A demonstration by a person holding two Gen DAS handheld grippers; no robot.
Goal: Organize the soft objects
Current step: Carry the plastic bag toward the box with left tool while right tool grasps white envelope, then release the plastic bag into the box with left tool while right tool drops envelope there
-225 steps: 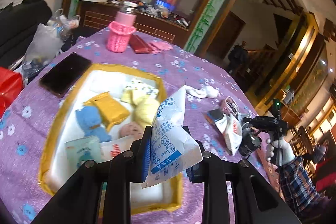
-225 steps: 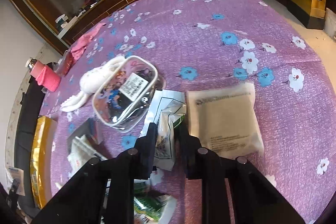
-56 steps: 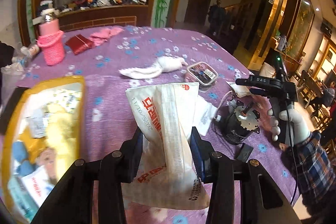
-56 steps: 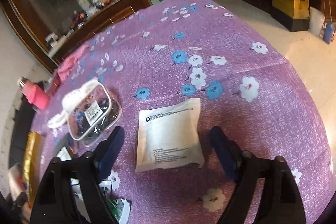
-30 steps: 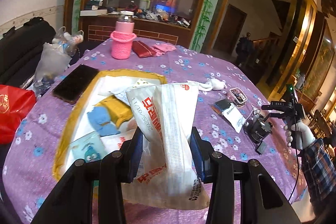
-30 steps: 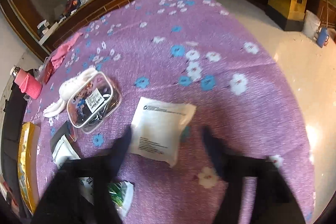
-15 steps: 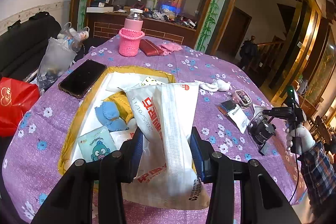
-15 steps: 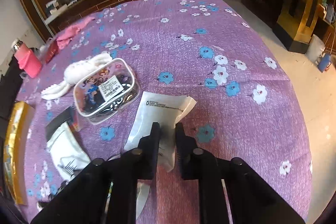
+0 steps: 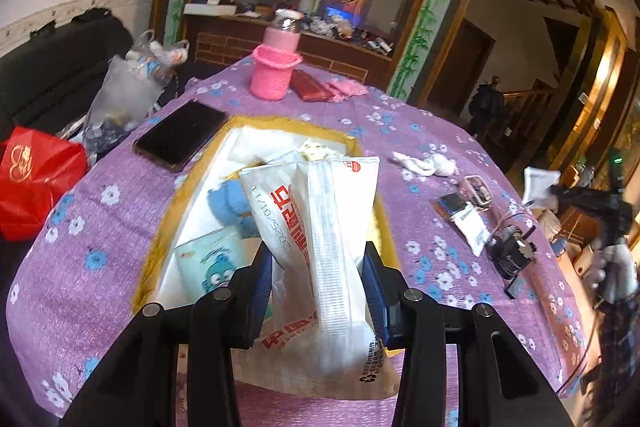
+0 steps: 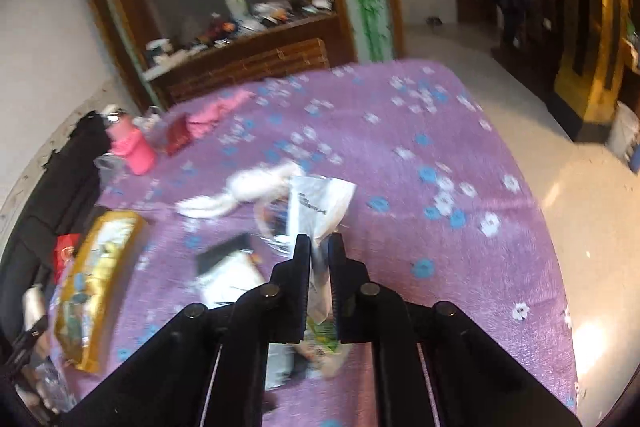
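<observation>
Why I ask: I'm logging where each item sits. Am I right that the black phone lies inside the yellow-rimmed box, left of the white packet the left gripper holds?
Not quite. The black phone lies outside the yellow-rimmed box, on the purple tablecloth beside the box's left rim. It is indeed left of the white packet held by the left gripper. The left wrist view shows this.

White packet apparently off table, right claw.

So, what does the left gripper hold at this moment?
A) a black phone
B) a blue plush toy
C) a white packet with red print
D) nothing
C: in the left wrist view the left gripper is clamped on the white packet with red print, held above the yellow-rimmed box.
</observation>
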